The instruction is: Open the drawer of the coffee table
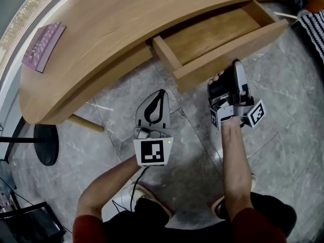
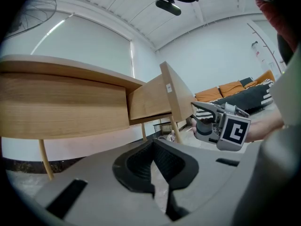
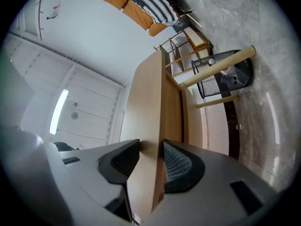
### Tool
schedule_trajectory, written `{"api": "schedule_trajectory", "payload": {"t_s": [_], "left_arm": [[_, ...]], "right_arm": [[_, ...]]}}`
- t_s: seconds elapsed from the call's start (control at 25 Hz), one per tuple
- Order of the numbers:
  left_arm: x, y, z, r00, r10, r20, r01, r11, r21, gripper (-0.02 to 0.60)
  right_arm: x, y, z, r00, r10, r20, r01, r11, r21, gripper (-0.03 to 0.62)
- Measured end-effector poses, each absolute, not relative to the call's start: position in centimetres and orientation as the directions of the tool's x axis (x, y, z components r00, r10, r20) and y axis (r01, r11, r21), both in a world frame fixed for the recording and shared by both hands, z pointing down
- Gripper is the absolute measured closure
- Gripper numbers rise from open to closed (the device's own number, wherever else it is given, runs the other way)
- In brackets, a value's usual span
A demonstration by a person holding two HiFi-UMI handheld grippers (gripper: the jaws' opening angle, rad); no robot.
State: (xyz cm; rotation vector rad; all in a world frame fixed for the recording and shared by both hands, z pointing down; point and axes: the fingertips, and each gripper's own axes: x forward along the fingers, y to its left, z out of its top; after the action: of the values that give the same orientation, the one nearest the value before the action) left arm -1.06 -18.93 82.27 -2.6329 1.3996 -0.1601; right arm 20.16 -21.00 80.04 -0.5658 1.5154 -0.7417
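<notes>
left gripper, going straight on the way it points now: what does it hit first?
Most likely the open drawer, on its side panel near where it leaves the coffee table. Nothing shows in between, though depth is hard to judge.

1. A home living room: low curved wooden coffee table with a book on its tabletop
2. A sofa with orange cushions and a striped throw
3. Grey stone-tile floor
</notes>
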Motion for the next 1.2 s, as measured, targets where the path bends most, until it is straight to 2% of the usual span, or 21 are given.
{"api": "schedule_trajectory", "payload": {"t_s": [0.68, 1.2], "left_arm": [[-1.0, -18.7, 82.9, 0.563, -0.826, 0.042, -0.811, -0.561, -0.163, 0.575], [2.1, -16.9, 84.1, 0.62, -0.782, 0.062, -0.767, -0.621, -0.158, 0.575]], "right_arm": [[21.0, -18.9, 80.0, -0.097, -0.728, -0.679, 0.076, 0.675, -0.734, 0.444], [21.7, -15.9, 80.3, -0.091, -0.706, -0.702, 0.077, 0.698, -0.712, 0.444]]}}
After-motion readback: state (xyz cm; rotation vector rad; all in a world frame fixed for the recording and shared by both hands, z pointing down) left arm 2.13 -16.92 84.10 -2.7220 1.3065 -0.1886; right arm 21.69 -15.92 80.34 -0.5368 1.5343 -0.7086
